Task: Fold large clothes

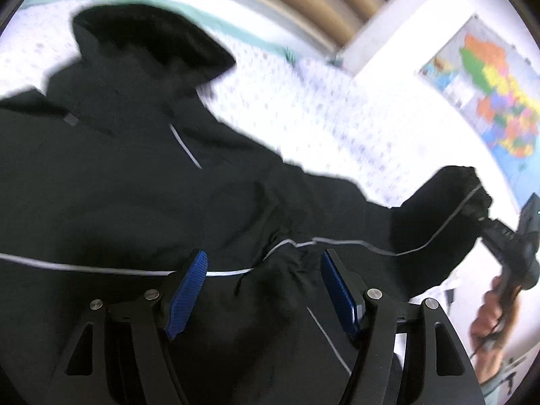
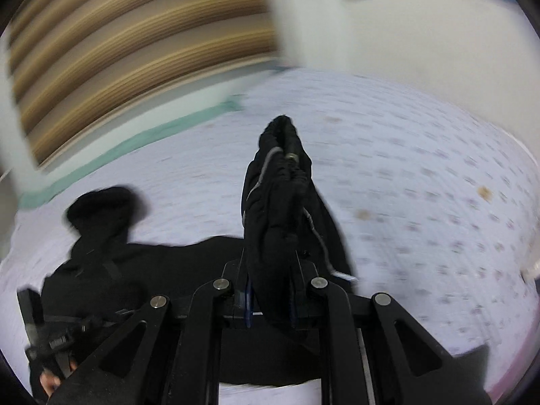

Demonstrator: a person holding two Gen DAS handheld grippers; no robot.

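Note:
A large black hooded jacket (image 1: 128, 175) with thin white piping lies spread on the bed, hood (image 1: 148, 40) at the far end. My left gripper (image 1: 263, 270) is open, its blue pads (image 1: 189, 290) on either side of a bunched fold of the jacket. My right gripper (image 2: 270, 300) is shut on the jacket's sleeve cuff (image 2: 280, 202), which sticks up between the fingers. In the left wrist view the right gripper (image 1: 513, 236) holds the sleeve end (image 1: 449, 202) at the far right. The jacket body (image 2: 135, 263) lies at the lower left of the right wrist view.
The bed sheet (image 2: 422, 202) is white with small printed dots and a teal border (image 2: 141, 135). A striped brown headboard (image 2: 135, 50) stands behind the bed. A coloured map (image 1: 489, 94) hangs on the white wall. The left gripper (image 2: 50, 337) shows at lower left.

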